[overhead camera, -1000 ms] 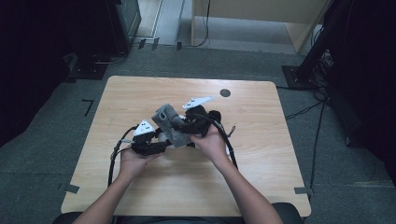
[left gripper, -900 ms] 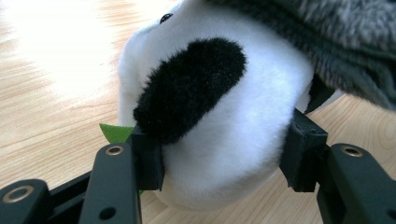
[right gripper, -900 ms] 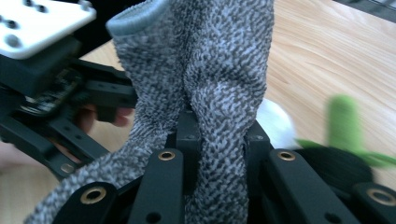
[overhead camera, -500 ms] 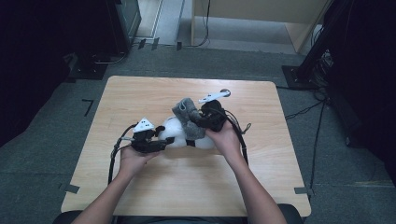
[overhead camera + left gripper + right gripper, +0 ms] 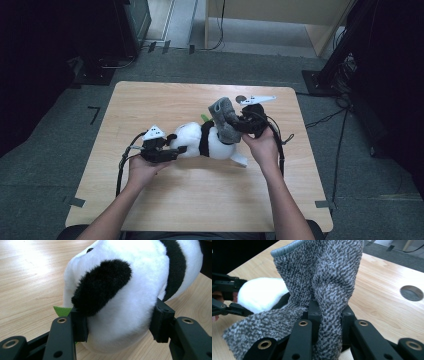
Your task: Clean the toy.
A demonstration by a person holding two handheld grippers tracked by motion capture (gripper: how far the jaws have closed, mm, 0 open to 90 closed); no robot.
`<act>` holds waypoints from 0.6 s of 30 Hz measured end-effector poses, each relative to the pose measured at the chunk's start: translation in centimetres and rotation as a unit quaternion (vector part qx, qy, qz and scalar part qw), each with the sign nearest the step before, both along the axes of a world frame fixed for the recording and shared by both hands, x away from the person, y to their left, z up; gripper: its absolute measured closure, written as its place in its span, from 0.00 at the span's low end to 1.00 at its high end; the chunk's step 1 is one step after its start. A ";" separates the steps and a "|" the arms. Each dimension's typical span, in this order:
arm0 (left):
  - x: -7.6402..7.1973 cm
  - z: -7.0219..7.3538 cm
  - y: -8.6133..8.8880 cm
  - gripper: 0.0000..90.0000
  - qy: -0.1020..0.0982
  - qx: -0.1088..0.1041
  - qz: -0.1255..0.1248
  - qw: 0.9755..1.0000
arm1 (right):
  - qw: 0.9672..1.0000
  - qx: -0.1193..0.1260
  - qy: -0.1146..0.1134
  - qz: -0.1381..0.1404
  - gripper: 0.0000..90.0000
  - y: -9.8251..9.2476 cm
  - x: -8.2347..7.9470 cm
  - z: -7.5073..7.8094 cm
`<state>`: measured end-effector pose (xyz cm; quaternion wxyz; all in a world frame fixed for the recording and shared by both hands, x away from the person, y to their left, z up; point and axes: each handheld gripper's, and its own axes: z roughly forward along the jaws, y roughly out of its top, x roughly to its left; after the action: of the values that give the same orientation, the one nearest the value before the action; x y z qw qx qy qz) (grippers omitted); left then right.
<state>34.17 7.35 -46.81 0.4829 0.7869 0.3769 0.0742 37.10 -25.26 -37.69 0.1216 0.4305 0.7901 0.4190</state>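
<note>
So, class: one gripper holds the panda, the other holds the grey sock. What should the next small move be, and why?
Probably the right gripper should carry the sock on away from the panda. Its jaws are shut on bunched knit, the sock's lower end lies against the panda's body, and the left gripper clamps the panda's head to steady it.

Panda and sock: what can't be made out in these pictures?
- Panda face: high view too small; left gripper view cuts it off at the top.
- Sock lower end: bunched between the right gripper jaws.
- Green piece: mostly hidden behind the left gripper.
</note>
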 end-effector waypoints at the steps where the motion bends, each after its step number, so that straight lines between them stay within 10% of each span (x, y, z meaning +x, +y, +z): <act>1: 0.0 0.0 0.0 0.49 0.000 0.000 0.000 1.000 | 1.000 0.001 -0.002 -0.003 0.87 -0.2 0.0 0.0; 13: 0.2 0.0 0.2 0.49 0.008 -0.005 0.002 1.000 | 0.996 0.028 -0.044 -0.067 0.87 -3.9 -0.9 2.3; 18: 0.3 -0.1 0.2 0.49 0.010 -0.008 0.003 1.000 | 0.993 0.097 -0.042 -0.050 0.87 -5.1 -1.3 2.7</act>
<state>34.51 7.58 -46.86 0.4855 0.7823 0.3848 0.0647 35.83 -30.36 -34.95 0.1337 0.4614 0.7174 0.5046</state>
